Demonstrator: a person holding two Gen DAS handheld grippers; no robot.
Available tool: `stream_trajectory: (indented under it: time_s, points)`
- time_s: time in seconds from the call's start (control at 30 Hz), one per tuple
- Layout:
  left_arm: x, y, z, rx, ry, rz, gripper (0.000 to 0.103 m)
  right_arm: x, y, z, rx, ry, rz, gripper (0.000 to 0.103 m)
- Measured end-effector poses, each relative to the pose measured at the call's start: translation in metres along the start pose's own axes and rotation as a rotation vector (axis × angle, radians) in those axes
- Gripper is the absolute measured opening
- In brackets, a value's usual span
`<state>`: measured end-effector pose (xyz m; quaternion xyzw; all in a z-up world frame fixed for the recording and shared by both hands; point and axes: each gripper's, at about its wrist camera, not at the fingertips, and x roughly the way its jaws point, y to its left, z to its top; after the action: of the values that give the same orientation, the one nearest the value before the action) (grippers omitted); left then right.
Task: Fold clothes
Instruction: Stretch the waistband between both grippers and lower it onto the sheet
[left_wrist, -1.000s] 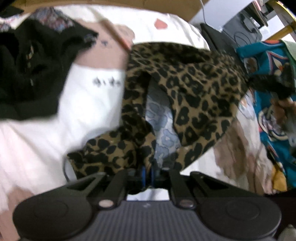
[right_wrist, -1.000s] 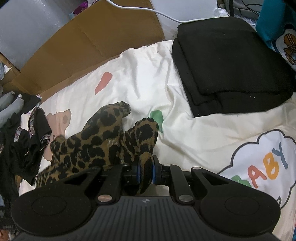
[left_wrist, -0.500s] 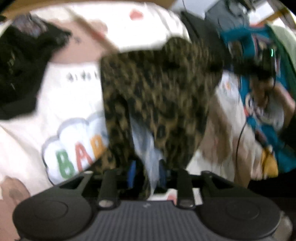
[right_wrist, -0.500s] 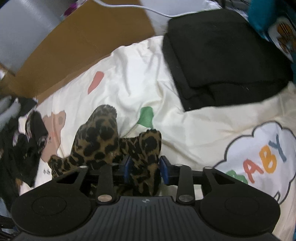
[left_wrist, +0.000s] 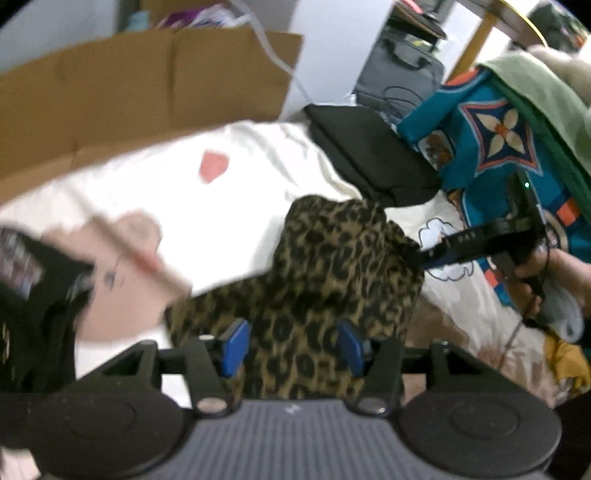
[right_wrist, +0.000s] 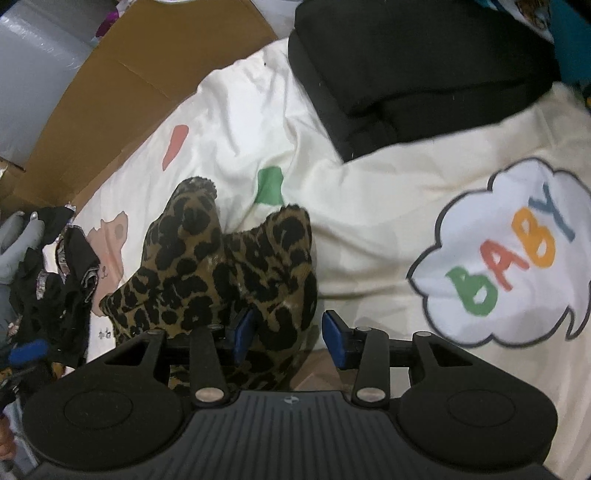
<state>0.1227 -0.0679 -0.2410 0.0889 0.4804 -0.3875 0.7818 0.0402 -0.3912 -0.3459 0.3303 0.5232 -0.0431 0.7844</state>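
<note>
A leopard-print garment (left_wrist: 332, 266) lies bunched on the cream printed sheet (left_wrist: 221, 214). My left gripper (left_wrist: 292, 347) hovers over its near end. The jaws are opening; cloth lies between the blue pads but is not pinched. In the right wrist view the same garment (right_wrist: 221, 273) sits heaped at lower left. My right gripper (right_wrist: 290, 338) is at its near edge, jaws opening. Cloth brushes the left pad (right_wrist: 243, 332), and the right pad stands apart from it. The right gripper (left_wrist: 432, 256) also shows in the left view, at the garment's right side.
A folded black garment (right_wrist: 406, 66) lies at the back right of the sheet (right_wrist: 369, 192). Loose dark clothes (right_wrist: 55, 288) pile at the left. Brown cardboard (left_wrist: 147, 92) stands behind the bed. A teal patterned cloth (left_wrist: 498, 147) and a person's hand (left_wrist: 561, 266) are at the right.
Both grippers were shut on the leopard garment and have opened their jaws. The left hand has risen and swung, so its view now takes in the cardboard. The garment has settled into a heap.
</note>
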Motion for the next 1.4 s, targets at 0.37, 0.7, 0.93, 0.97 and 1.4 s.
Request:
stream_trajectory:
  time_s: [0.37, 0.7, 0.93, 0.97, 1.4]
  points:
    - [0.07, -0.046, 0.03, 0.195, -0.018, -0.039, 0.057, 0.016, 0.002, -0.015, -0.017, 0.098, -0.066, 0.046]
    - [0.114, -0.061, 0.043, 0.242, -0.004, -0.061, 0.053, 0.014, 0.006, -0.013, -0.015, 0.064, -0.079, 0.043]
    - [0.113, -0.034, 0.029, 0.126, 0.022, -0.056, 0.003, 0.016, 0.004, -0.017, -0.025, 0.052, -0.085, 0.005]
    - [0.111, -0.031, 0.026, 0.122, 0.023, -0.055, 0.003, 0.015, 0.005, -0.017, -0.035, 0.045, -0.088, 0.005]
    - [0.042, 0.032, -0.016, -0.075, -0.017, 0.123, 0.002, -0.001, 0.009, -0.001, -0.107, -0.049, -0.128, 0.002]
